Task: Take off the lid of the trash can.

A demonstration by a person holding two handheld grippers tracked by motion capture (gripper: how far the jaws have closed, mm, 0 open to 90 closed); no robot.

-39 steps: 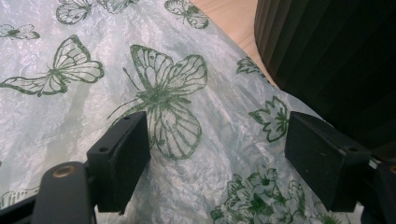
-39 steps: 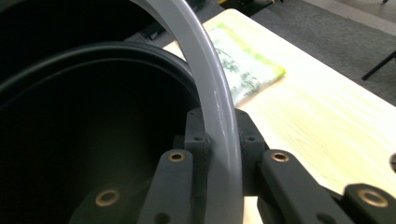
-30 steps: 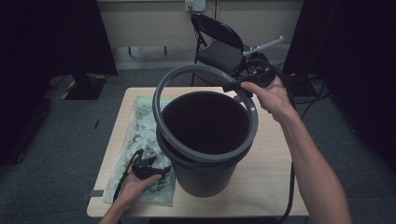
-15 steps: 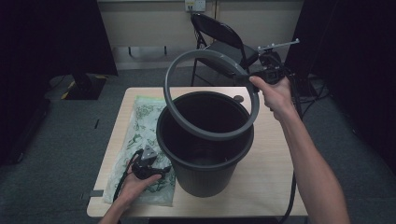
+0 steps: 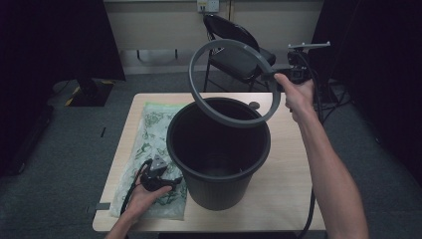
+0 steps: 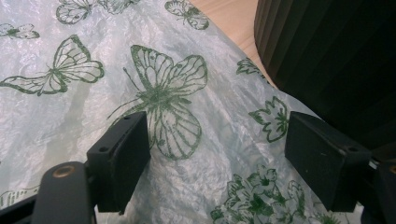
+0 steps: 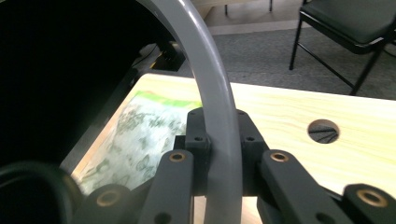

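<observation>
A black ribbed bin [image 5: 219,164] stands upright near the middle of the wooden table [image 5: 278,199]. Its mouth is uncovered, and what shows of the inside is dark and bare, with a dull sheen low on the far wall.

The grey ring [image 5: 234,84] that fits the bin's rim is lifted off it. It is tilted steeply, high side toward the folding chair [image 5: 239,50] behind the table, low edge hanging just over the far part of the bin's mouth; whether it touches the rim there cannot be told. The right gripper [image 5: 278,75] holds the ring at its right side, above the table's far right corner. In the right gripper view the jaws are pressed together on the ring's grey band [image 7: 217,116], which runs up between the two pads and curves away to the left.

A clear plastic bag [image 5: 154,149] printed with green butterflies and flowers lies flat on the table to the left of the bin, its near edge just beside the bin's base. The left gripper [image 5: 158,175] rests on this bag near the table's front. In the left gripper view its jaws stand spread wide over the butterfly print [image 6: 168,107], with nothing pinched between them, and the bin's ribbed wall [image 6: 327,51] rises close at the right
</observation>
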